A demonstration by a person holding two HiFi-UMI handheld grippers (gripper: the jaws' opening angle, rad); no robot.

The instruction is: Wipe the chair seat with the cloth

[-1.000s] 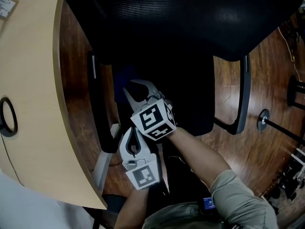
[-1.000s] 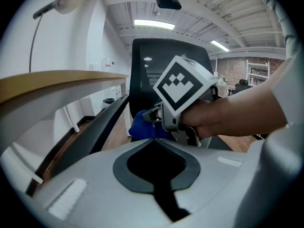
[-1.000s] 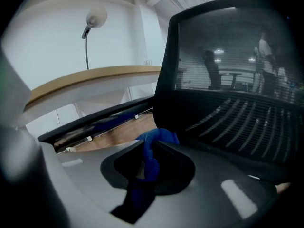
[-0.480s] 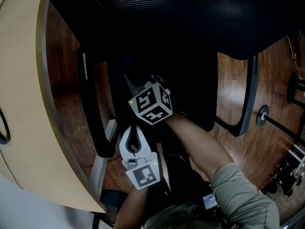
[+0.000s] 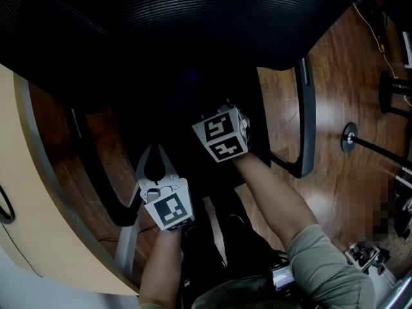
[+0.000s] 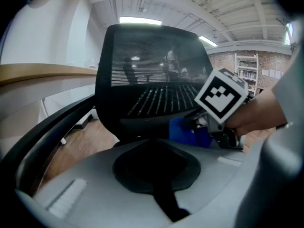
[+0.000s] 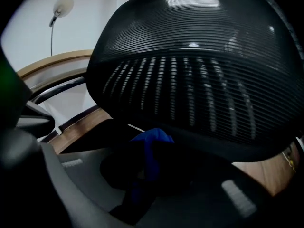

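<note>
Jaws of my left hand-held gripper (image 5: 154, 150) are together with nothing between them, over the front part of the chair seat (image 5: 168, 105). To the right, my right hand-held gripper (image 7: 140, 189) is clamped on the blue cloth (image 7: 151, 146), at the seat's rear under the mesh backrest (image 7: 194, 70).

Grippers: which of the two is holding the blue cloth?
The right gripper, the one reaching further forward, has the blue cloth in its jaws; the left gripper is shut and empty.
</note>
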